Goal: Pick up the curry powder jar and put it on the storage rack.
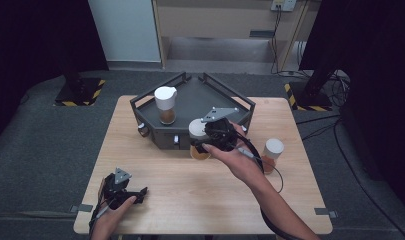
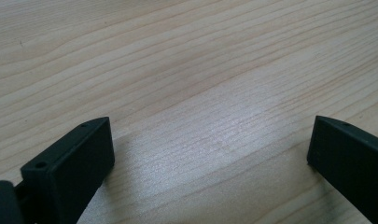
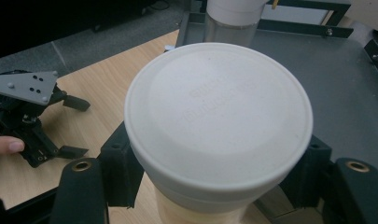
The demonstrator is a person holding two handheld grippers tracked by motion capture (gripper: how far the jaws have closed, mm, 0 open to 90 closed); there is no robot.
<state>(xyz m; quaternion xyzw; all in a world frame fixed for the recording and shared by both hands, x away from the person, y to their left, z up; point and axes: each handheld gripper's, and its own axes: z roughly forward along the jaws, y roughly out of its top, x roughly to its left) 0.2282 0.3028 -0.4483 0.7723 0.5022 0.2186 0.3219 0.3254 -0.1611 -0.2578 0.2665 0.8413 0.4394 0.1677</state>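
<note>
My right gripper (image 1: 205,139) is shut on a jar with a white lid (image 1: 197,129) and amber contents, held upright against the front wall of the dark grey tray (image 1: 200,95). In the right gripper view the lid (image 3: 219,112) sits between both black jaws of my right gripper (image 3: 213,170). The jar's base is hidden. A second white-lidded jar (image 1: 165,102) stands inside the tray at its left. A third one (image 1: 272,152) stands on the table to the right of my hand. My left gripper (image 1: 140,195) rests open on the table at the near left, with bare wood between its jaws (image 2: 210,140).
The wooden table (image 1: 190,195) has free room across its near half. The tray has raised rails and an open grey floor (image 3: 326,70) behind the held jar. A cable trails from my right gripper across the table. Dark stands and carpet surround the table.
</note>
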